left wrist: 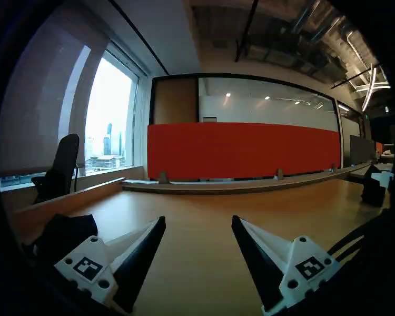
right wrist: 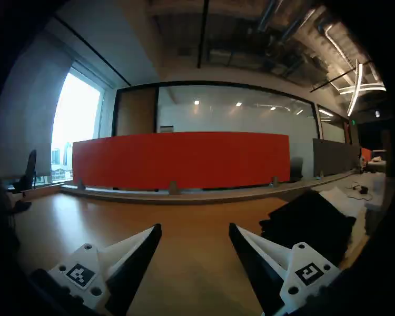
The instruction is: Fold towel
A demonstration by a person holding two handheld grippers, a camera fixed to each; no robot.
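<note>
Left gripper (left wrist: 198, 218) and right gripper (right wrist: 195, 225) agape over wooden table (right wrist: 192, 287); dark towels (right wrist: 310, 224) near edge.

The table (right wrist: 145, 226) is smooth wood with a soft sheen. The red divider (right wrist: 181, 159) looks matt. The left gripper (left wrist: 198, 221) and right gripper (right wrist: 195, 227) are white plastic, faced matt black. The dark stack (right wrist: 310, 224) looks like soft cloth.

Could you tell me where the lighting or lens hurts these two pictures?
Left gripper view: the window is mostly blown out, and the red partition bows from fisheye distortion. Right gripper view: the black stack is too dark to show detail.
</note>
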